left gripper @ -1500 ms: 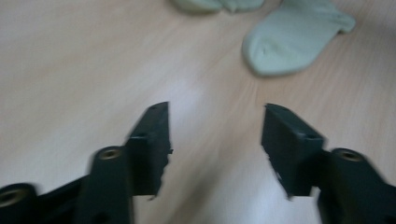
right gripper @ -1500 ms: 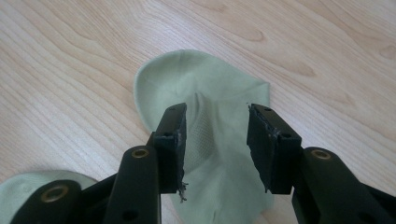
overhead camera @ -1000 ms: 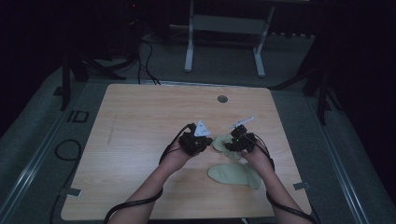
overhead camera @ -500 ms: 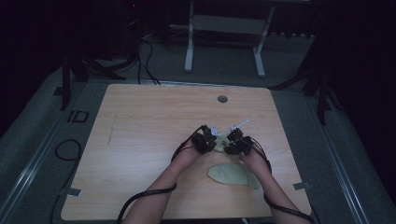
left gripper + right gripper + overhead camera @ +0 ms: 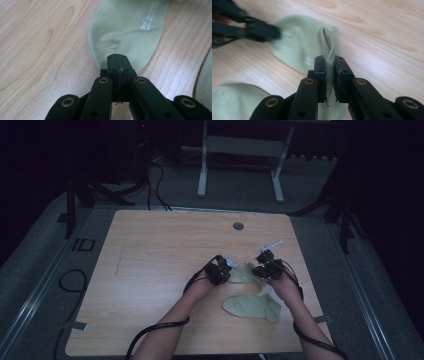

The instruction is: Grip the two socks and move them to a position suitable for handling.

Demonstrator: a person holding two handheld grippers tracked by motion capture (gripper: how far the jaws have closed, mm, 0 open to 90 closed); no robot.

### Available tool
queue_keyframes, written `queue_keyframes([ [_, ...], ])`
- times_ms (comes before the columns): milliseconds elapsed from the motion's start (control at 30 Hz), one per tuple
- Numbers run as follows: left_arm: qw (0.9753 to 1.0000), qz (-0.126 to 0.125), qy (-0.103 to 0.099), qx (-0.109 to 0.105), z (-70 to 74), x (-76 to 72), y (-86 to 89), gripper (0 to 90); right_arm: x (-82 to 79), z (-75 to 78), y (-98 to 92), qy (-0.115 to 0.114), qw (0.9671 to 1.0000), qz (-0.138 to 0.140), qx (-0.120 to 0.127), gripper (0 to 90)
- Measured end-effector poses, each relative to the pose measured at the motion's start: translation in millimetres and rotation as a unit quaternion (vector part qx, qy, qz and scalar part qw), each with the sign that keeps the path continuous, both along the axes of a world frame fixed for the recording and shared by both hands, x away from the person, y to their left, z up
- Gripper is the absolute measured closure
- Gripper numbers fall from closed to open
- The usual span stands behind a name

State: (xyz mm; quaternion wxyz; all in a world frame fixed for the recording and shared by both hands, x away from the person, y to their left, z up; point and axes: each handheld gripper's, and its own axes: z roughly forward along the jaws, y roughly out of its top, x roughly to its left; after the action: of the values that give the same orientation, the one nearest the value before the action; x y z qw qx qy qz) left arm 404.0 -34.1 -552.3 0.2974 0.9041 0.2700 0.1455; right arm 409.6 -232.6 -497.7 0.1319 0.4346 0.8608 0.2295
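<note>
On the wooden table [image 5: 150,270], toward its right edge and nearer the front, 2 pale green socks lay. The left gripper [image 5: 117,58] was clenched, its jaws pressed together on the rounded toe end of the upper sock [image 5: 127,30], which lay flat on the wood. The right gripper [image 5: 329,65] gripped the same sock's ribbed cuff [image 5: 327,47], a raised fold pinched between nearly closed jaws. The second sock [image 5: 252,306] lay just in front, near the front-right corner, untouched.

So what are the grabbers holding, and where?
Both hold one green sock. The left hand-held gripper pinches its rounded toe end, and the right hand-held gripper pinches its ribbed cuff edge.
</note>
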Motion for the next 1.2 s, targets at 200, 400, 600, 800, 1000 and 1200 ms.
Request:
queue_keyframes([
  [200, 1.0000, -0.005, 0.001, -0.002, -0.2, -0.5, 2.3, 89.4, 8.1, 2.8, -30.9, 0.005, 0.9993, -0.036, -0.007, 81.8],
  [400, 1.0000, -0.004, -0.002, 0.004, 0.2, -0.9, 1.2, 89.4, 12.0, -5.7, -40.1, 0.008, 0.9988, -0.046, -0.014, 67.9],
  [600, 1.0000, -0.001, -0.003, 0.001, -0.2, -0.7, 2.0, 89.4, 10.6, -5.7, -39.9, -0.025, 0.9986, -0.043, -0.017, 82.4],
  [800, 1.0000, 0.002, -0.005, -0.003, -1.0, 0.0, 3.9, 89.3, 12.6, -23.0, -34.1, -0.004, 0.9992, -0.029, -0.027, 87.1],
  [1000, 0.9998, 0.016, -0.009, -0.002, -1.2, 3.0, 6.2, 89.3, 10.3, -37.9, -37.5, 0.019, 0.9990, -0.028, -0.030, 87.9],
  [1200, 0.9997, 0.019, -0.006, -0.015, 0.0, 0.9, 8.3, 89.1, 9.4, -36.6, -37.9, 0.014, 0.9991, -0.029, -0.026, 81.4],
])
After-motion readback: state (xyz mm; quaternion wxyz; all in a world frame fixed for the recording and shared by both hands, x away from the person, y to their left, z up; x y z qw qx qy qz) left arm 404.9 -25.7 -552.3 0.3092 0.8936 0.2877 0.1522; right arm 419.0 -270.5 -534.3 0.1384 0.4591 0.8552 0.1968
